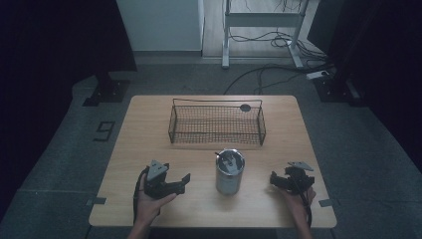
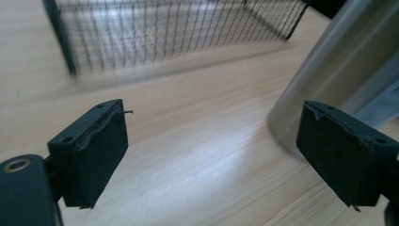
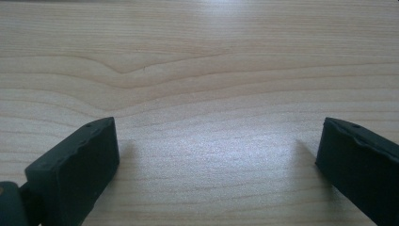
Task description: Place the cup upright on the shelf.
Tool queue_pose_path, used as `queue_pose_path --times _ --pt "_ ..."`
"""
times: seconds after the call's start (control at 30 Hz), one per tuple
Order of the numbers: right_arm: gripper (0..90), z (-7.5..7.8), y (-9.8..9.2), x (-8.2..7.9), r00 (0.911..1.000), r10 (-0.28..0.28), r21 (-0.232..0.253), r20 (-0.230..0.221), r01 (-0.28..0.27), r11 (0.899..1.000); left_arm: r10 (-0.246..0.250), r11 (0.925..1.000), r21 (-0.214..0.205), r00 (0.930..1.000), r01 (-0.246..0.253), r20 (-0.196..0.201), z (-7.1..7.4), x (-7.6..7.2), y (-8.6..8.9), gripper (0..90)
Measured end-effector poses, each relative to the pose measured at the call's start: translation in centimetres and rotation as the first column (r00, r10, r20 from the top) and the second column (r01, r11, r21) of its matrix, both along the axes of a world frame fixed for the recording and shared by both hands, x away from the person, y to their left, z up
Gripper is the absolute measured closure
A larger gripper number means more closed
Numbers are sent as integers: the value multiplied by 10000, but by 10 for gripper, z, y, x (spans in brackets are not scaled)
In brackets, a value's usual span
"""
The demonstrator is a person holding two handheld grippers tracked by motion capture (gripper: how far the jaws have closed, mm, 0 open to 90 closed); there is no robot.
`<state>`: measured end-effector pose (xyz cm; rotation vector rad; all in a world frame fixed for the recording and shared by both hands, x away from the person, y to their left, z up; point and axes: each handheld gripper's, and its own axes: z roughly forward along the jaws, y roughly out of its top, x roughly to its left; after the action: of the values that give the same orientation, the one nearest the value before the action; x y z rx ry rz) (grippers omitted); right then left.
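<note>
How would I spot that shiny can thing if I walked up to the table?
Start at the wooden table and find the black wire basket across its far half. Just in front of it stands a metal cylinder, upright, between the two grippers; nothing else on the table is silver or round.

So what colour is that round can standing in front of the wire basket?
Shiny silver metal can, clearest in the high view.

"9" — floor marking (image 1: 104, 131)

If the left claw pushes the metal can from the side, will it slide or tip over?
The metal can stands upright and is taller than it is wide, so a high push would probably tip it. Its smooth wall may slip between the pads. If tipped, it would likely roll on the table.
</note>
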<state>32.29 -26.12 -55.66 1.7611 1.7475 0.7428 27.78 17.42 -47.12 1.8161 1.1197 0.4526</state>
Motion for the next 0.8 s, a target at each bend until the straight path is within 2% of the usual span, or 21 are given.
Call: queue_pose_path --times 0.03,0.07,0.1,0.17,0.33,0.47,0.57,0.8 --pt "0 0 0 0 10000 -2 0 -2 2 10000 -175 9997 -140 9998 176 117 6 -1 -4 81" --pt "0 0 0 0 10000 -3 3 -1 3 10000 -175 9997 -140 9998 176 117 6 -1 -4 78" --pt "0 0 0 0 10000 -2 2 0 2 10000 -419 9988 -251 9990 423 171 11 -1 -8 73" --pt "0 0 0 0 10000 -2 2 2 2 10000 -749 9970 -191 9970 752 170 14 -1 -14 59" --pt "0 0 0 -1 10000 -27 4 5 27 10000 -1108 9935 -224 9935 1114 261 19 -2 -24 30" --pt "0 0 0 -1 10000 -29 6 7 29 10000 -1360 9902 -288 9903 1368 286 22 -1 -33 13" --pt "0 0 0 -1 10000 -29 7 8 29 10000 -1572 9873 -184 9872 1577 270 22 -1 -40 2" --pt "0 0 0 -1 10000 -30 7 7 30 10000 -1855 9826 -98 9826 1856 75 18 2 -61 1"
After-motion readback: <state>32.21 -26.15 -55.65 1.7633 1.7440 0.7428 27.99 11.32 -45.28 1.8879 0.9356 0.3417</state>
